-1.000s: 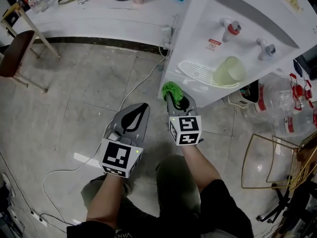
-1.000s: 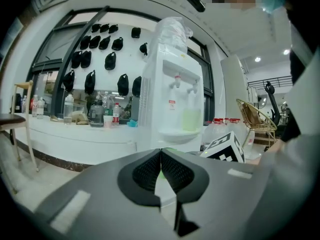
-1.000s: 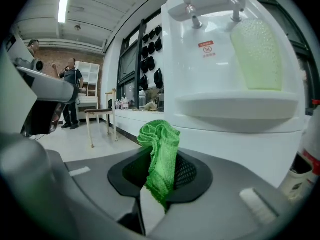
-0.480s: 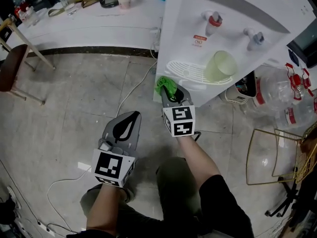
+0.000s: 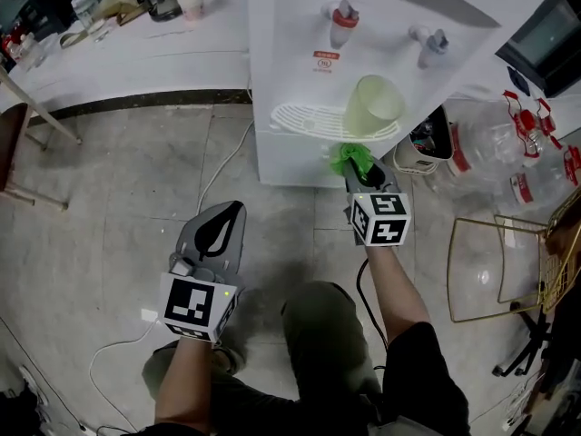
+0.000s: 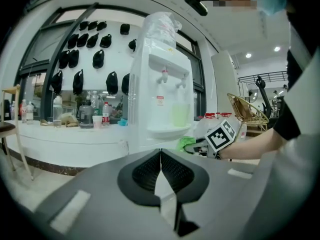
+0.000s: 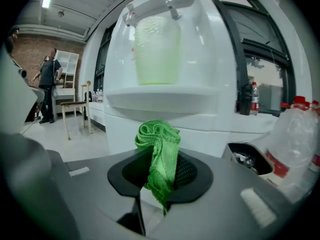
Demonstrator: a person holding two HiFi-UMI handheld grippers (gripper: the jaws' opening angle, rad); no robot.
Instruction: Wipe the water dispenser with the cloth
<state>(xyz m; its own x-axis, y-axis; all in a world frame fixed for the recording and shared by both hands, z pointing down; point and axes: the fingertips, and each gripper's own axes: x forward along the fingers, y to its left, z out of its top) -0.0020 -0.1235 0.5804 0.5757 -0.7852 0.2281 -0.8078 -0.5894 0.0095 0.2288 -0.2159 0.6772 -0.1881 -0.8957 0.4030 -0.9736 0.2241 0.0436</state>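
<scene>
The white water dispenser [image 5: 290,80] stands on the floor ahead, with a red tap [image 5: 343,21], a grey tap [image 5: 428,42] and a pale green cup [image 5: 372,105] on its drip tray [image 5: 309,121]. My right gripper [image 5: 359,173] is shut on a bunched green cloth [image 5: 349,160], held just below the front of the drip tray [image 7: 160,100]. The green cloth [image 7: 160,154] sticks up between the jaws, close to the dispenser [image 7: 200,59]. My left gripper [image 5: 222,230] is shut and holds nothing, low over the floor to the left of the dispenser [image 6: 162,99].
Large clear water bottles [image 5: 508,153] lie right of the dispenser, beside a gold wire rack [image 5: 508,262]. A white cable [image 5: 227,166] runs across the tiled floor. A long white counter [image 5: 127,53] with bottles and cups runs behind. A small container [image 5: 422,143] sits at the dispenser's foot.
The right gripper with the cloth has moved rightward along the dispenser's lower front, from its left corner to under the cup. The left gripper has barely moved.
</scene>
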